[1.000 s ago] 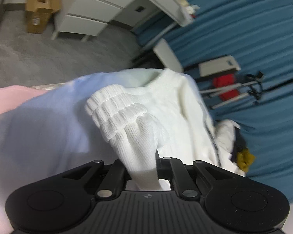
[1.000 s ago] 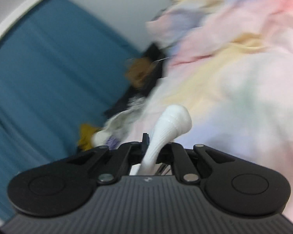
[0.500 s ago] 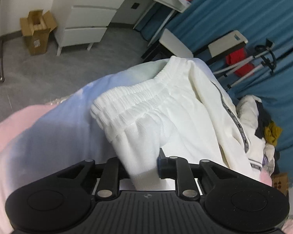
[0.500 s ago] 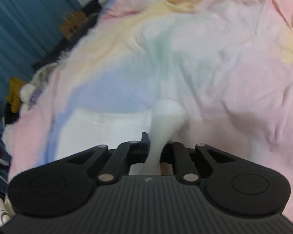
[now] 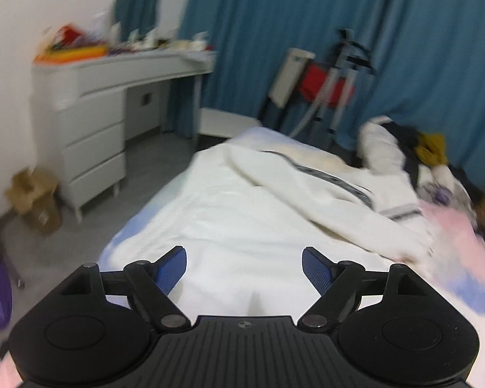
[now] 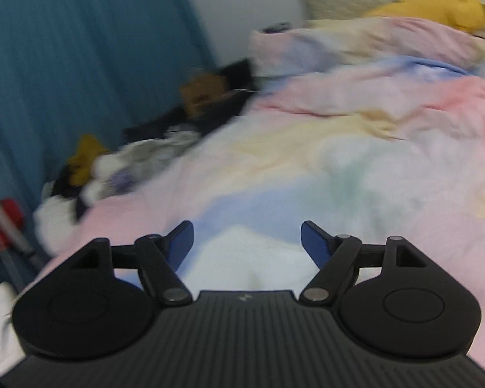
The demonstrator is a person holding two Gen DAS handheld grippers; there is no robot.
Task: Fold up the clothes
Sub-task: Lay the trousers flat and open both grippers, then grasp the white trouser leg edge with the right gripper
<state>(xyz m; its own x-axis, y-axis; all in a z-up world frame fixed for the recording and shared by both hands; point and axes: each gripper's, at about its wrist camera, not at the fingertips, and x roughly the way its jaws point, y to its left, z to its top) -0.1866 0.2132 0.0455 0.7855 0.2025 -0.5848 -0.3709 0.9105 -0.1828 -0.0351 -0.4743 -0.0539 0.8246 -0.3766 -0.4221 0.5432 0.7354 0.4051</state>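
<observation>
white trousers [image 5: 242, 213] spread flat on the pastel bed [image 6: 355, 161], filling the centre of the left view, one leg with a dark side stripe crossing toward the right of the frame. left tool [image 5: 244, 266] spread wide, gripping nothing, poised just above the near edge of the fabric. right tool [image 6: 247, 241] likewise wide apart and empty, a white corner of cloth visible between its blue pads [image 6: 181, 242]. heap of unfolded clothes [image 5: 414, 155] at upper right, near the blue curtain [image 5: 420, 48]. best next: smooth the wrinkles, line up both legs, then pinch matching corners evenly before folding.
</observation>
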